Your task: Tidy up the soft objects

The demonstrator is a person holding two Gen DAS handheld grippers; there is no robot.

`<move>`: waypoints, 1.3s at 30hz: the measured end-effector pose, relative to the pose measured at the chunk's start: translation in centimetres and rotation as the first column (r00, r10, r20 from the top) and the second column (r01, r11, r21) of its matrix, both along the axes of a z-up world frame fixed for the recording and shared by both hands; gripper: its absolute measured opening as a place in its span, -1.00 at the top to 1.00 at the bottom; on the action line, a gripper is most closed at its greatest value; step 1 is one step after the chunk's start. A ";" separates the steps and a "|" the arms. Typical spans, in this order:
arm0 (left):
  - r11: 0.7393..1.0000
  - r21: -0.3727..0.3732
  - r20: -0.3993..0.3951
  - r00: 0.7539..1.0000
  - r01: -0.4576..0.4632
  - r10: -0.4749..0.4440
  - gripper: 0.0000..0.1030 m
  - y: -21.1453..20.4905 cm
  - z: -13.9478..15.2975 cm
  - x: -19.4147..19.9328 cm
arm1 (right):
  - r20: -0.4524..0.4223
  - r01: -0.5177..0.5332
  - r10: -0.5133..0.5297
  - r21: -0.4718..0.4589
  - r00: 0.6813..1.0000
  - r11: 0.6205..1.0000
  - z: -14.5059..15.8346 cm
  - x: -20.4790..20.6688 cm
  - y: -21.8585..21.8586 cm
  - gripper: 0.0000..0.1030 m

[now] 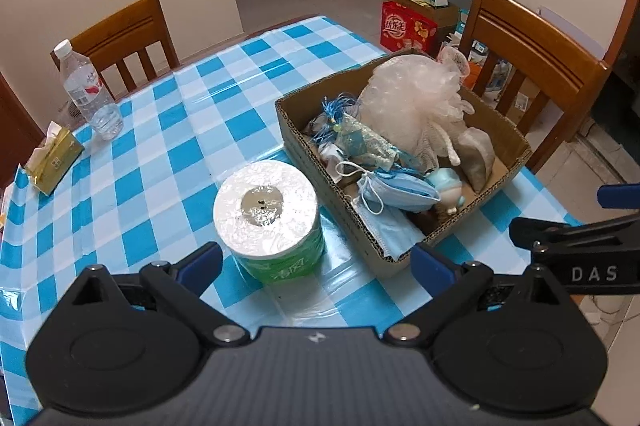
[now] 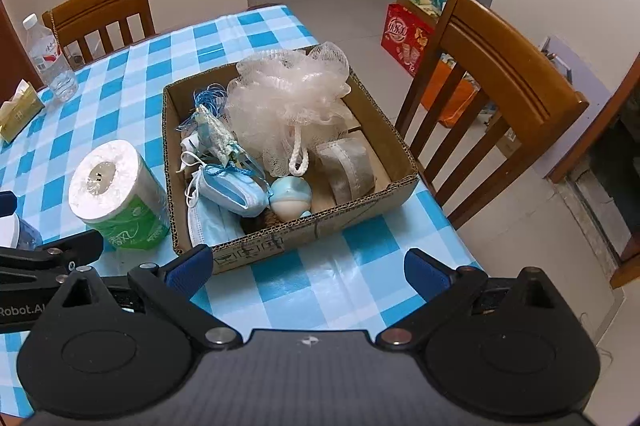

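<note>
A wrapped toilet paper roll [image 1: 270, 216] [image 2: 118, 195] stands upright on the checked tablecloth just left of a cardboard box [image 1: 332, 185] [image 2: 360, 203]. The box holds a pale mesh bath pouf [image 1: 408, 101] [image 2: 288, 97], blue face masks [image 1: 396, 187] [image 2: 230, 187], a grey mask [image 2: 346, 167], a small blue-and-white ball toy [image 2: 290, 197] and blue ribboned trinkets [image 2: 218, 129]. My left gripper [image 1: 316, 264] hangs open just in front of the roll. My right gripper [image 2: 308, 268] is open before the box's near wall. Both are empty.
A water bottle [image 1: 90, 91] [image 2: 50, 59] and a gold tissue pack [image 1: 52, 159] [image 2: 18, 109] sit at the table's left. Wooden chairs [image 1: 532, 65] [image 2: 496, 97] stand behind and right of the table. Boxes and bags clutter the floor beyond.
</note>
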State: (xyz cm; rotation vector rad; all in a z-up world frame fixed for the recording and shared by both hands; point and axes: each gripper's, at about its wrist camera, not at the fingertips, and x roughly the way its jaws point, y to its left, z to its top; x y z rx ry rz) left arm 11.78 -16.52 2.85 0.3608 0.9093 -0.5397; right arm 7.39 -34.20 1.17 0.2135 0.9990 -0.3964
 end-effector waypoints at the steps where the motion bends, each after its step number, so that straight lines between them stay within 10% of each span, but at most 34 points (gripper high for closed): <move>1: 1.000 -0.006 -0.004 1.000 0.000 0.000 -0.94 0.1 0.1 0.0 | 0.002 0.003 -0.003 0.000 1.000 1.000 0.1 -0.2 0.1 -1.00; 39: 1.000 -0.020 -0.025 1.000 0.007 -0.007 -0.94 0.4 0.8 -1.0 | 0.014 0.042 -0.042 -0.005 0.999 0.999 0.9 -1.8 0.5 -1.00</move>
